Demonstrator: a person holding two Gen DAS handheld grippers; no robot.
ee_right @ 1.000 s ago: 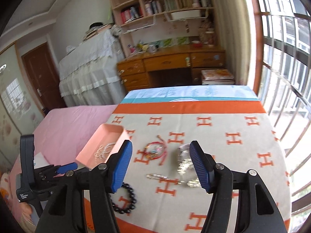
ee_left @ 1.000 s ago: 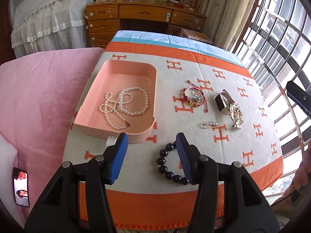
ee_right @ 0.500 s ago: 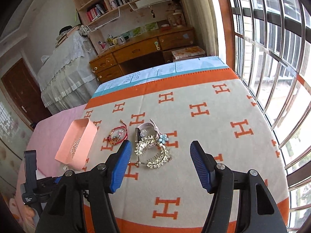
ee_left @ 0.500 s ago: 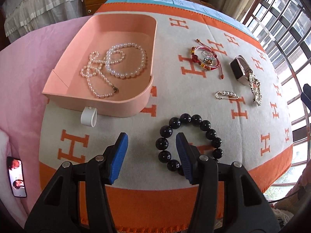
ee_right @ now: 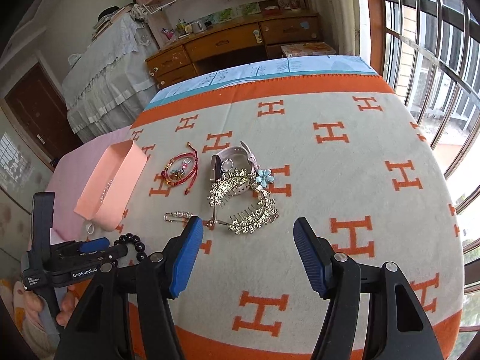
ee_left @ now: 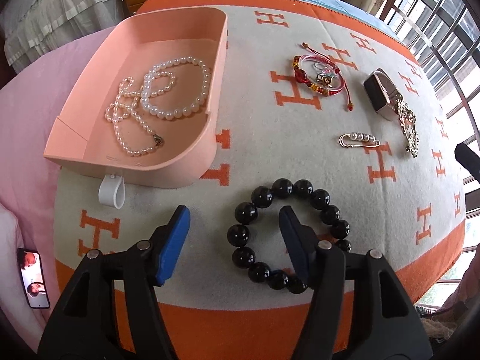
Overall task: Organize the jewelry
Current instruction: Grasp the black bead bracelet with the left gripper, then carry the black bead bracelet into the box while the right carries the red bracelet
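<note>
A pink tray (ee_left: 219,60) holds a pearl necklace (ee_left: 168,96); the tray also shows in the right wrist view (ee_right: 120,174). A black bead bracelet (ee_left: 261,201) lies on the blanket. My left gripper (ee_left: 234,219) is open just above it, its right finger inside the ring and the left beads between the jaws. A red cord bracelet (ee_left: 318,75), a smartwatch (ee_left: 378,93), a pearl pin (ee_left: 358,140) and a gold hair comb (ee_right: 243,204) lie to the right. My right gripper (ee_right: 249,234) is open and empty, just short of the comb.
The orange and cream H-pattern blanket (ee_right: 345,156) covers the bed. A pink sheet (ee_left: 27,105) and a phone (ee_left: 33,279) lie at the left. A wooden desk (ee_right: 228,42) stands beyond, and barred windows (ee_right: 435,45) are on the right.
My left gripper has moved down and forward onto the black bead bracelet. My right gripper has moved closer over the hair comb. Both stay open.
</note>
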